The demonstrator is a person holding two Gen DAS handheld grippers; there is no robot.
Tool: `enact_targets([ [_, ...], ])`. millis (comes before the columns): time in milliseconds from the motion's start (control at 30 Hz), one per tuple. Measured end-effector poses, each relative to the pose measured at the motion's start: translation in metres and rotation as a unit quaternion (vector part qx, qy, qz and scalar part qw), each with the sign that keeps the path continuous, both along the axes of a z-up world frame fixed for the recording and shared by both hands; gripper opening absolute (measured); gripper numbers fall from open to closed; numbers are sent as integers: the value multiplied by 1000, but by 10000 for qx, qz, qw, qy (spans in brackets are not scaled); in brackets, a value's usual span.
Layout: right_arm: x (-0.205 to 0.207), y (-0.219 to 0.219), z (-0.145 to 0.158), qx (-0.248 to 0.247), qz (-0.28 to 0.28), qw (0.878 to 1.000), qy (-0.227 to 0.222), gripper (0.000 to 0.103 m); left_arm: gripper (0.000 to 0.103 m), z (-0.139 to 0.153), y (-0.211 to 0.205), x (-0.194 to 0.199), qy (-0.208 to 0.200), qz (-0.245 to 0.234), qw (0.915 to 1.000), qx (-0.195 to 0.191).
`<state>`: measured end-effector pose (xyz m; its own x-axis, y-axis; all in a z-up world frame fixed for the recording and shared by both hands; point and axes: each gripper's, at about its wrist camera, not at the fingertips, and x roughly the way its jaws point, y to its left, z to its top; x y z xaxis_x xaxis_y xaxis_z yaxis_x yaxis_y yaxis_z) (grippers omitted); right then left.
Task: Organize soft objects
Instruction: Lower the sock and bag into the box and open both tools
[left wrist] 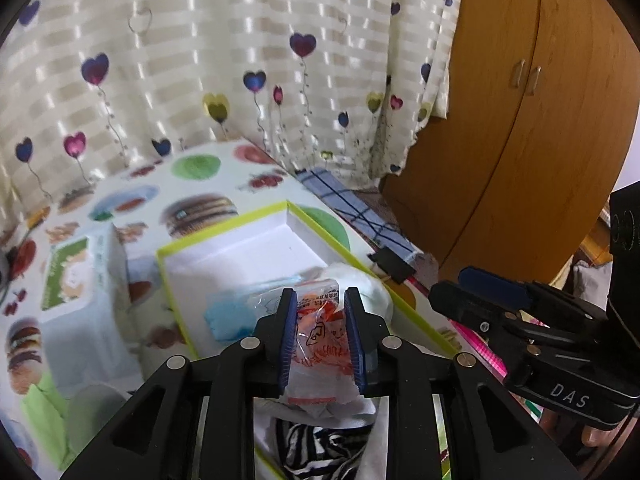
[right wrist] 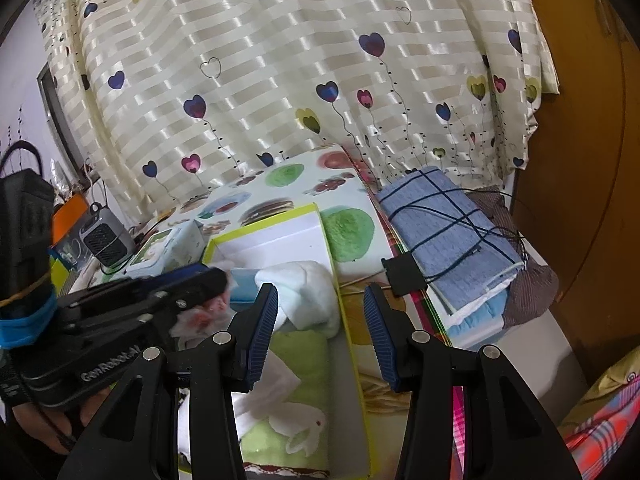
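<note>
The left gripper (left wrist: 319, 330) has an orange-printed plastic packet (left wrist: 320, 344) between its pads, seemingly clamped on it, directly over the green-rimmed box (left wrist: 240, 220); the drop lies straight below, beside the white cloth (left wrist: 372, 292) and blue item (left wrist: 228, 316); the right gripper (right wrist: 320, 324) stands apart and empty, straddling the box's right rim; lettering reads "DAS" and "GenRobot"; the packet's print is illegible.

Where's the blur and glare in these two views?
Left wrist: tabletop prints and tissue box smeared by motion blur; the left claw and the orange-printed packet between its fingers stay sharp. Right wrist: mostly crisp, though the left claw blurs at its tip. Both: shiny streaks on the curtain, fisheye bending, dark corners.
</note>
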<state>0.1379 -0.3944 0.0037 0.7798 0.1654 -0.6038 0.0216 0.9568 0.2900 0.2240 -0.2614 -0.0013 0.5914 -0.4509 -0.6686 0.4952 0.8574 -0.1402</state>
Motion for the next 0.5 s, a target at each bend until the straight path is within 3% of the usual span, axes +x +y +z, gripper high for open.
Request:
enact_targets([
  [167,-4,0,4,6,-4,10000,-85,46,38,6,7,-5,-25,0,9999,-135],
  [500,-17,9,15,-57,73,9998,-180,46,39,23,21,-28,-187,70,9996,-181],
])
